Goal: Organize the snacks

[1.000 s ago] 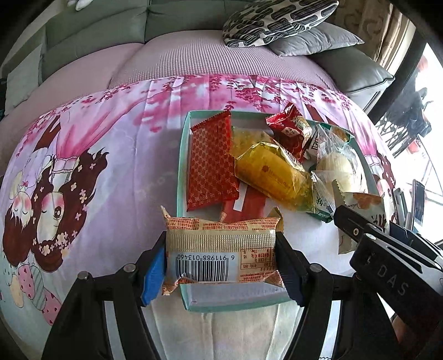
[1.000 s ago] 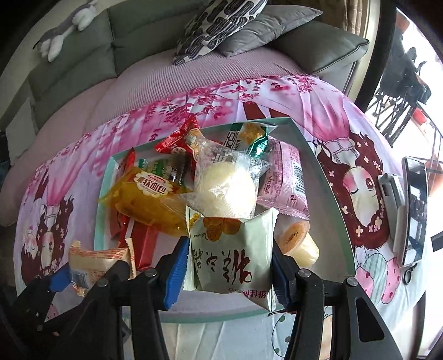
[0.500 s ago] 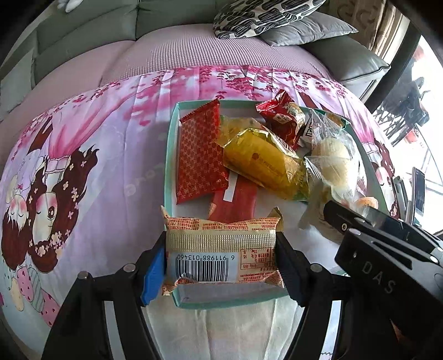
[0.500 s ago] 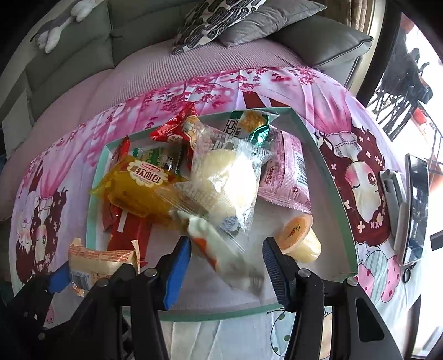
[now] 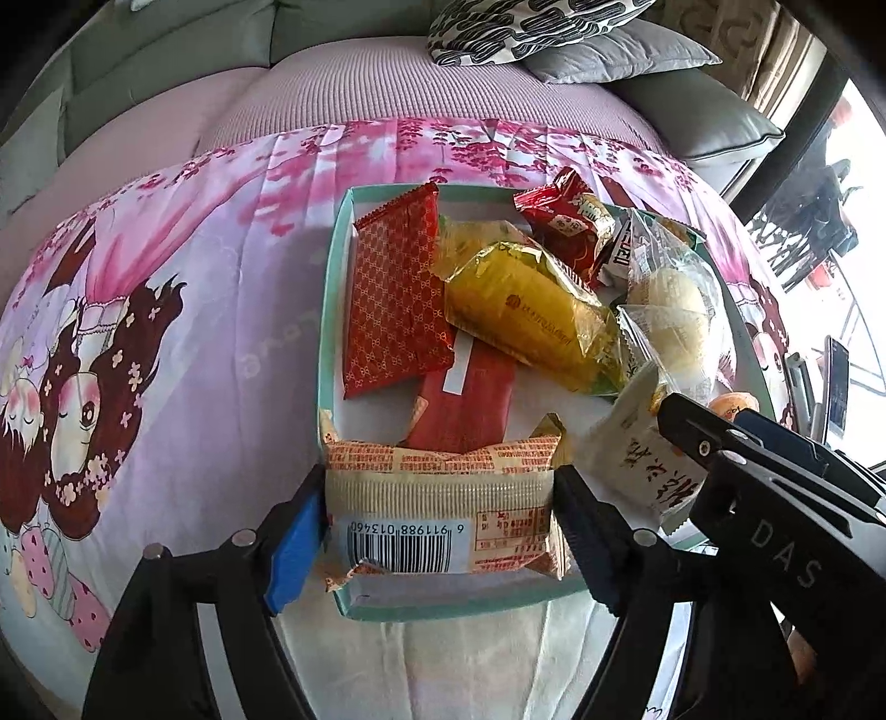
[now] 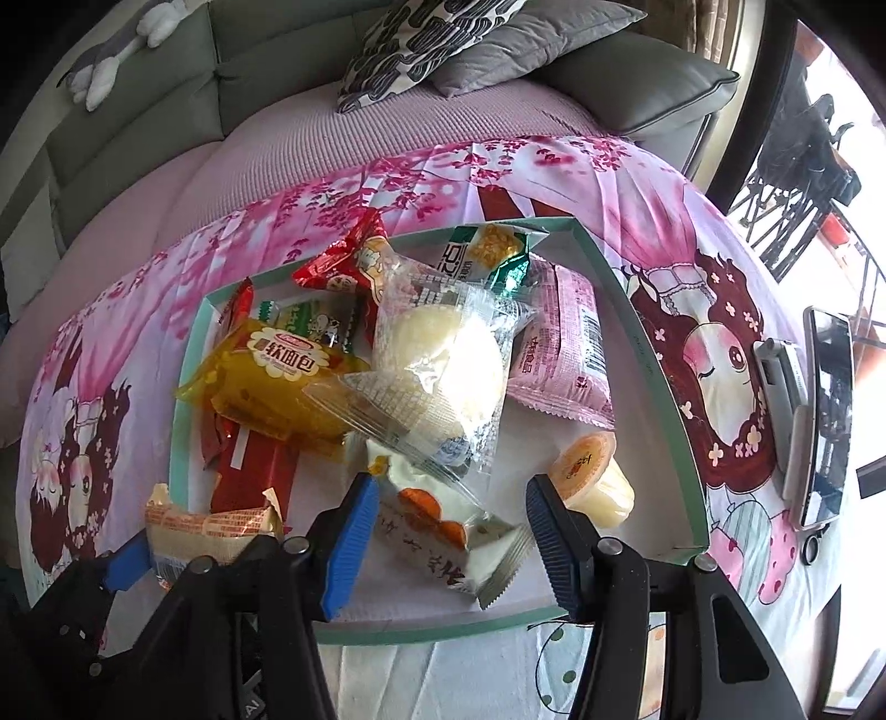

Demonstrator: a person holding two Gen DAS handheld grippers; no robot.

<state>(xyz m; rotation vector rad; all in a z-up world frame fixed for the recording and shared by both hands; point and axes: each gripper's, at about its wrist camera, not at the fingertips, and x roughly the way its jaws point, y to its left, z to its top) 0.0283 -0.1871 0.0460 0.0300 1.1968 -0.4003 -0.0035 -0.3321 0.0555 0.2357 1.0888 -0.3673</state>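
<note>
A teal-rimmed white tray (image 5: 330, 310) (image 6: 653, 360) on a pink cartoon-print cloth holds several snack packets. My left gripper (image 5: 437, 520) is shut on a beige-and-orange barcode packet (image 5: 443, 509) over the tray's near left corner; that packet also shows in the right wrist view (image 6: 205, 526). My right gripper (image 6: 451, 531) is open. A white packet with orange print (image 6: 443, 526) lies on the tray floor between its fingers, loose; it also shows in the left wrist view (image 5: 642, 459). Behind it lie a clear bun packet (image 6: 443, 371) and a yellow bread packet (image 6: 271, 376).
Also in the tray are a red patterned packet (image 5: 396, 299), a pink packet (image 6: 565, 343) and a jelly cup (image 6: 595, 476). A phone (image 6: 828, 421) and a small grey device (image 6: 781, 376) lie on the cloth right of the tray. A sofa with cushions (image 6: 443, 39) stands behind.
My right gripper has opened and let go of the white packet, which dropped onto the tray floor. My left gripper still holds the barcode packet in about the same place.
</note>
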